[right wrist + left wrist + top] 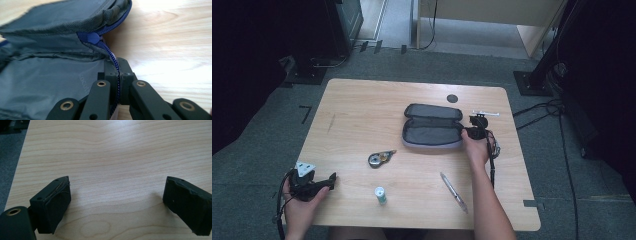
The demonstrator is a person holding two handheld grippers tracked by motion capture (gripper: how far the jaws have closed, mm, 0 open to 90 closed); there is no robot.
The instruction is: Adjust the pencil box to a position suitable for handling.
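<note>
An open grey pencil case with a blue zipper lies at the middle of the wooden table. My right gripper is at its right end, shut on the case's zippered edge; the blue zipper teeth run between the closed jaws. My left gripper rests near the table's front left corner, held by a hand, with its jaws wide open over bare wood and nothing between them.
A correction tape dispenser lies left of the case. A small glue stick stands near the front edge, and a pen lies to its right. A dark round mark sits at the table's back.
</note>
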